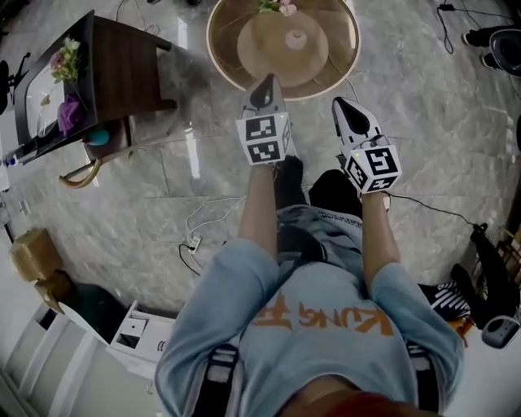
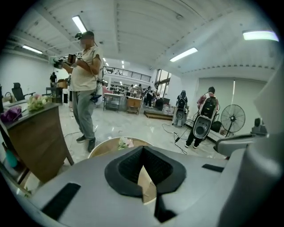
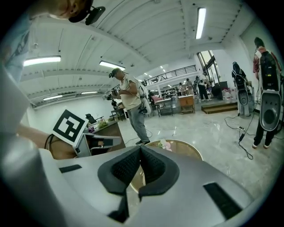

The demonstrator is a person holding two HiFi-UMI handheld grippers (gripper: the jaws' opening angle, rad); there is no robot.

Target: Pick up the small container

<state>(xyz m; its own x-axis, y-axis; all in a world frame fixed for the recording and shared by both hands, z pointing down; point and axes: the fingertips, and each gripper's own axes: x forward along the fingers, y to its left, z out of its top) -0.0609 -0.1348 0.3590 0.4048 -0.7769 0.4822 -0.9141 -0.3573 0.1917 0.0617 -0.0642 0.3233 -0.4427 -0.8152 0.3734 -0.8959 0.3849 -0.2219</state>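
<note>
A small pale round container (image 1: 297, 37) sits at the middle of a round tan table (image 1: 228, 49), with a little bunch of flowers (image 1: 277, 6) at the table's far side. My left gripper (image 1: 264, 85) hovers over the table's near rim, short of the container. To its right, my right gripper (image 1: 342, 106) is held just outside the rim. Both point toward the table, their jaws shut with nothing between them. In the left gripper view the black pads (image 2: 128, 166) meet at the tip, above the table and flowers (image 2: 125, 142). The right gripper view shows pads (image 3: 126, 166) closed too; the container is hidden there.
A dark wooden side table (image 1: 122, 73) with flowers (image 1: 67, 59) stands at the left. Cables (image 1: 203, 228) trail over the marble floor by my feet. White boxes (image 1: 138, 330) lie at the lower left. Another person (image 2: 84, 80) stands beyond the round table; a fan (image 2: 233, 119) is farther right.
</note>
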